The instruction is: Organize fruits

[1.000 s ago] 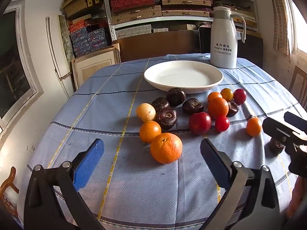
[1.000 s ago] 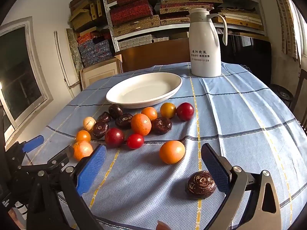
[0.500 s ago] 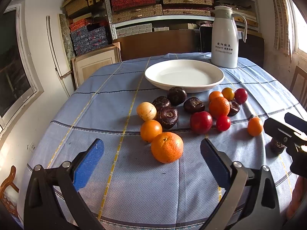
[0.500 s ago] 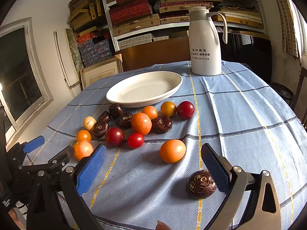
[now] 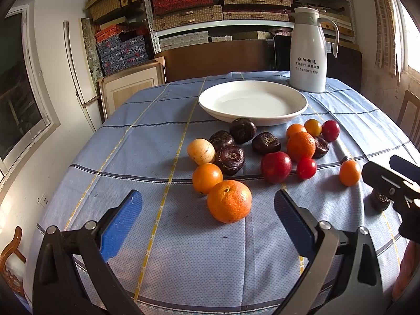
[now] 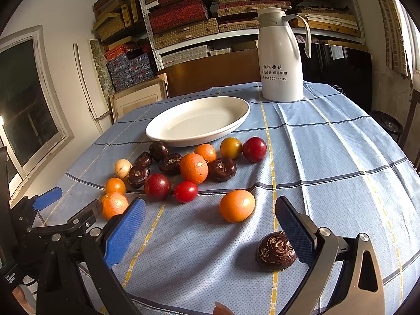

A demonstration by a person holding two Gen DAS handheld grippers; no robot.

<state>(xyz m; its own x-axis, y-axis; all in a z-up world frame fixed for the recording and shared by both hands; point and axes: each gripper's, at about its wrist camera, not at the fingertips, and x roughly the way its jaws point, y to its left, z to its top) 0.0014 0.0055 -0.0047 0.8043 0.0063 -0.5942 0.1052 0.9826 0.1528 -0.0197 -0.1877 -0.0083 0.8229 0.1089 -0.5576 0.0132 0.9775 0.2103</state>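
Observation:
Several fruits lie on the blue checked tablecloth in front of an empty white plate [image 5: 253, 102] [image 6: 197, 120]: oranges, red plums, a cherry tomato, dark chestnut-like fruits and a pale round one. My left gripper [image 5: 208, 223] is open and empty, with a large orange [image 5: 229, 201] just ahead between its blue pads. My right gripper [image 6: 210, 225] is open and empty; a dark fruit [image 6: 275, 250] lies against its right pad [image 6: 294, 231] and an orange [image 6: 237, 205] sits ahead of it. The right gripper shows at the right edge of the left wrist view [image 5: 391, 183].
A white thermos jug [image 5: 308, 50] [image 6: 282, 55] stands behind the plate at the table's far side. Shelves of boxes fill the back wall. Chairs stand at the table's right edge [image 5: 409, 115]. The table's near edge runs just under both grippers.
Both grippers have eased slightly forward and lower toward the fruits. No fruit has moved; both stay open.

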